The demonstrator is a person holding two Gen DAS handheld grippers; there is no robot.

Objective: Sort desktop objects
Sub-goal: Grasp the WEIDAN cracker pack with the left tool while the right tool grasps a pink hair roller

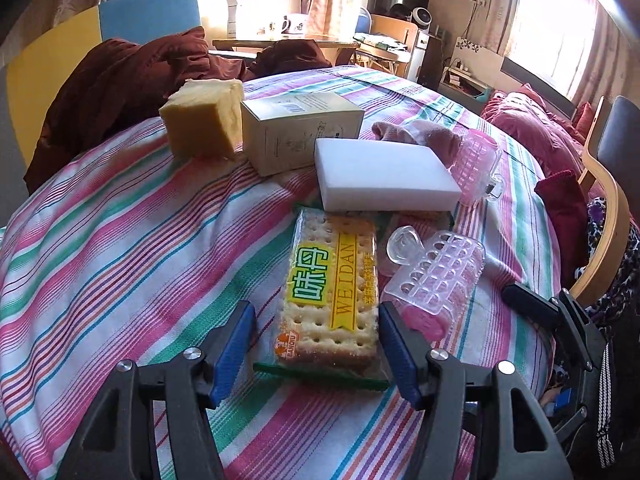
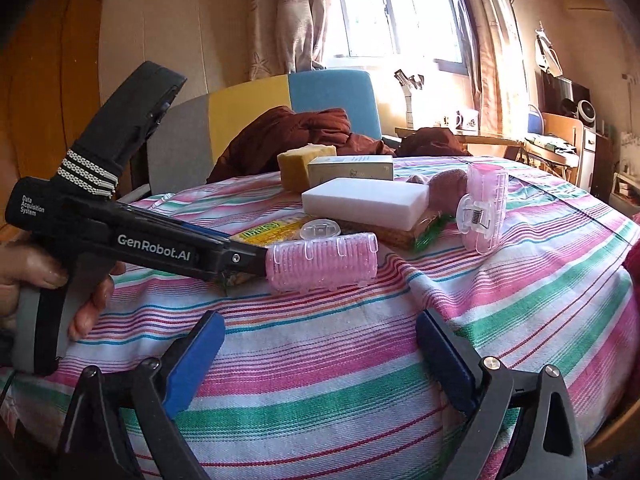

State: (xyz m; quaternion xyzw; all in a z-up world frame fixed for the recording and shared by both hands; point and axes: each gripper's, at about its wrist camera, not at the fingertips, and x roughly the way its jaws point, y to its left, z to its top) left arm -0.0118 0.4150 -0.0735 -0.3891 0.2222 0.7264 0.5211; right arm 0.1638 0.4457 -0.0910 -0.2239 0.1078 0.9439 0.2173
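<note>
Cracker packet point(image 1: 332, 292) lies flat on the striped cloth of the worktop point(image 1: 120, 240), its near end between the spread blue pads of the left tongs point(image 1: 316, 344), which are released and grip nothing. Just beside it rests a pink hair roller point(image 1: 432, 280), with a white sponge block point(image 1: 384, 176), a second roller point(image 2: 484, 208), a carton point(image 1: 300, 132) and a yellow sponge point(image 1: 204, 116) farther back. Right tongs point(image 2: 320, 360) hang released too, over bare cloth.
</note>
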